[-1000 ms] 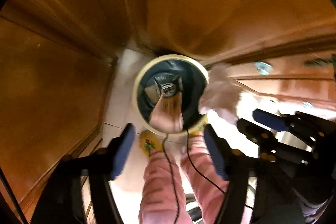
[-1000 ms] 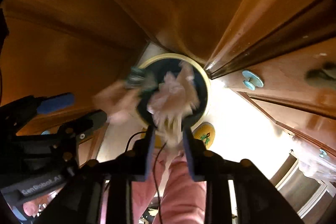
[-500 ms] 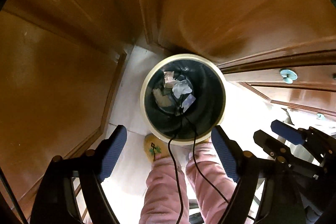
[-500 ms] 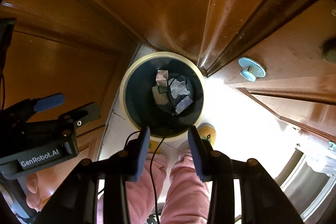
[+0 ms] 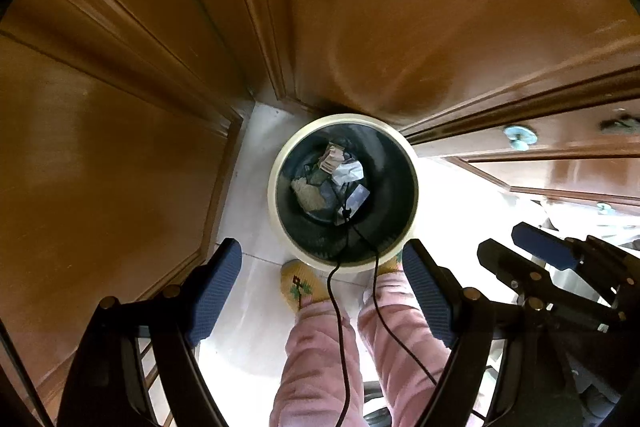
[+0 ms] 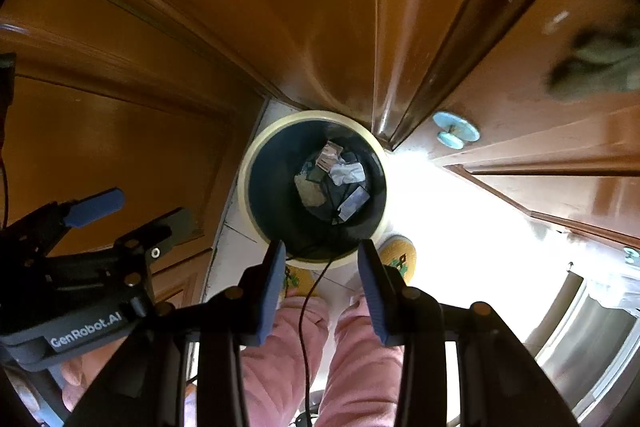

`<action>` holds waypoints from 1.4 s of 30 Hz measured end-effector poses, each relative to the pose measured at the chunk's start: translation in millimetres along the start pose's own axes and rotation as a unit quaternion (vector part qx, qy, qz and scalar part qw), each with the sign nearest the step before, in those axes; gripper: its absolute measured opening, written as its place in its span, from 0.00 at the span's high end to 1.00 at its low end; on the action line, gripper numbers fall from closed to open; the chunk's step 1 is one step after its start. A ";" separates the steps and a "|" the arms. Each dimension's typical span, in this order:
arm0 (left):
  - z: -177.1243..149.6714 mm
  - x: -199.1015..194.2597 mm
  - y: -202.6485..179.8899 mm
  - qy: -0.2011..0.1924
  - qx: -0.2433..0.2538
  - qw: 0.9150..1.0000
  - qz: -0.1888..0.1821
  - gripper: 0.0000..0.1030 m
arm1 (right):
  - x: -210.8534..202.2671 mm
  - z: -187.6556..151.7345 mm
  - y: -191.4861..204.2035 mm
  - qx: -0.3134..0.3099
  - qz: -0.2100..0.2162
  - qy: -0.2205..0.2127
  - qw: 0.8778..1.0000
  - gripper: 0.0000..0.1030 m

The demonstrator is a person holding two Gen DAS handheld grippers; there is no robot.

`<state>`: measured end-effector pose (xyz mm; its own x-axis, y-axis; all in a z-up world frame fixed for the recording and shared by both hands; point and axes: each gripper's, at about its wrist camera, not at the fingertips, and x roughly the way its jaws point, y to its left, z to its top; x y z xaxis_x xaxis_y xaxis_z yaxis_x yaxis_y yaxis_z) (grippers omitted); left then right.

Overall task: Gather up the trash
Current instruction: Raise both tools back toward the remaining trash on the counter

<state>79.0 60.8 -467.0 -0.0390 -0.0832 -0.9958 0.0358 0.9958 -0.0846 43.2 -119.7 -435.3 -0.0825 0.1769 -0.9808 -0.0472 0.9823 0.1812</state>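
Trash: crumpled white paper (image 5: 347,171), a folded pinkish wrapper (image 5: 333,155), a flat grey-blue packet (image 5: 357,198) and a rough beige scrap (image 5: 309,191) lie loose at the bottom of the bin, the paper and wrapper touching.
Panels: glossy brown wooden cabinet panels (image 5: 420,7) with moulded edges rise on three sides and close in the corner.
Floor: pale glossy tiled floor (image 5: 256,195), glaring white to the right of the bin.
Bin: round cream-rimmed waste bin (image 5: 276,215) with a dark, ribbed-looking inside stands upright on the floor, tucked against the panels.
Legs: a person's pink quilted trouser legs (image 5: 320,355) stand just beside the bin.
Slippers: yellow knitted slippers (image 5: 299,285) with a green motif, toes at the bin's foot.
Left gripper: black-framed left gripper (image 5: 322,275) with blue textured pads points down over the bin, jaws spread wide with nothing between them.
Right gripper: black-framed right gripper (image 6: 322,269) with matching blue pads, jaws moderately apart and empty, hovering above the bin's near rim.
Cables: thin black cables (image 5: 340,311) hang across the view and over the bin's mouth, partly crossing the trash.
Knob: pale blue round door knob (image 6: 456,131) on the right-hand panel, well apart from the bin.
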 end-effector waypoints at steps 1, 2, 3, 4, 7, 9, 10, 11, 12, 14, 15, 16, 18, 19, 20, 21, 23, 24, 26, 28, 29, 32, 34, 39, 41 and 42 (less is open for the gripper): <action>-1.1 -9.0 -1.5 -0.003 0.001 1.000 0.000 0.21 | -9.4 -0.9 1.2 -0.002 0.000 -0.004 1.000 0.63; -1.9 -14.3 -2.3 -0.005 0.002 1.000 0.000 0.21 | -14.6 -1.8 1.4 -0.002 0.001 -0.007 1.000 0.63; -3.1 -25.1 -4.2 -0.009 0.004 1.000 -0.001 0.21 | -26.1 -2.6 2.8 -0.004 0.002 -0.012 1.000 0.63; -4.3 -33.8 -5.9 -0.013 0.006 1.000 0.000 0.21 | -38.6 -3.4 4.2 -0.005 0.003 -0.018 1.000 0.63; -8.0 -66.5 -11.8 -0.026 0.018 1.000 0.002 0.21 | -76.1 -6.2 12.0 -0.011 0.004 -0.037 0.999 0.63; -10.9 -93.0 -15.6 -0.036 0.027 0.999 0.002 0.21 | -101.9 -9.2 17.1 -0.017 0.002 -0.051 0.999 0.63; -12.8 -108.6 -18.1 -0.043 0.033 0.999 0.002 0.21 | -111.1 -10.5 20.0 -0.018 0.001 -0.057 0.998 0.63; -13.2 -118.2 -19.5 -0.048 0.038 0.998 0.003 0.21 | -124.3 -12.0 22.8 -0.021 0.001 -0.065 0.998 0.63; -14.7 -134.1 -22.8 -0.057 0.046 0.997 0.004 0.21 | -139.3 -13.4 25.9 -0.023 0.002 -0.074 0.997 0.63; -17.7 -166.6 -28.7 -0.077 0.061 0.995 0.006 0.21 | -164.4 -16.4 29.8 -0.028 0.002 -0.090 0.996 0.63; -18.9 -181.9 -31.2 -0.086 0.068 0.994 0.005 0.21 | -179.8 -18.4 32.4 -0.031 0.002 -0.099 0.995 0.63; -20.0 -192.3 -32.1 -0.093 0.072 0.993 0.004 0.21 | -191.4 -19.3 34.4 -0.034 0.002 -0.105 0.994 0.63; -22.6 -226.6 -36.9 -0.119 0.085 0.989 0.001 0.21 | -218.3 -23.0 39.3 -0.041 0.001 -0.125 0.991 0.63; -22.2 -236.2 -37.8 -0.127 0.089 0.988 0.000 0.21 | -226.0 -23.9 40.4 -0.042 0.001 -0.130 0.991 0.63; -22.5 -249.6 -38.3 -0.138 0.094 0.986 -0.002 0.21 | -237.8 -25.9 41.7 -0.043 0.002 -0.138 0.990 0.63; -22.8 -266.7 -39.9 -0.153 0.100 0.983 -0.001 0.21 | -251.8 -28.5 43.0 -0.044 0.003 -0.148 0.988 0.63; -22.8 -292.2 -42.2 -0.175 0.105 0.979 -0.005 0.20 | -273.7 -34.4 42.8 -0.045 0.002 -0.165 0.985 0.63; -22.5 -302.2 -43.1 -0.184 0.106 0.977 -0.008 0.20 | -285.4 -37.4 43.6 -0.046 0.002 -0.175 0.984 0.63; -20.5 -325.2 -45.3 -0.203 0.107 0.973 -0.018 0.18 | -302.2 -42.2 45.2 -0.047 -0.001 -0.192 0.980 0.63; -19.6 -341.4 -48.4 -0.218 0.110 0.969 -0.026 0.18 | -315.3 -47.5 46.7 -0.050 -0.001 -0.205 0.977 0.63; -18.8 -351.9 -51.2 -0.228 0.115 0.966 -0.030 0.18 | -320.6 -49.0 46.4 -0.052 -0.002 -0.211 0.976 0.63; -17.1 -373.0 -58.2 -0.245 0.130 0.960 -0.031 0.18 | -336.9 -55.2 48.9 -0.055 -0.008 -0.223 0.973 0.63; -15.7 -387.6 -61.1 -0.257 0.136 0.956 -0.034 0.18 | -350.3 -59.2 50.0 -0.054 -0.014 -0.234 0.971 0.63; -12.0 -420.1 -59.5 -0.287 0.147 0.946 -0.038 0.16 | -376.6 -53.7 53.9 -0.046 -0.018 -0.259 0.965 0.63; -9.3 -428.8 -58.2 -0.300 0.151 0.941 -0.036 0.13 | -389.3 -47.0 53.9 -0.040 -0.018 -0.267 0.963 0.63; -5.4 -437.4 -57.9 -0.312 0.155 0.937 -0.030 0.13 | -395.9 -45.0 54.8 -0.038 -0.020 -0.270 0.962 0.63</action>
<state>88.6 39.8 -26.4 0.5375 -0.2410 -0.8081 0.3439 0.9376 -0.0510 28.5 -138.6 -33.8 0.4494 0.1659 -0.8778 -0.1138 0.9852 0.1280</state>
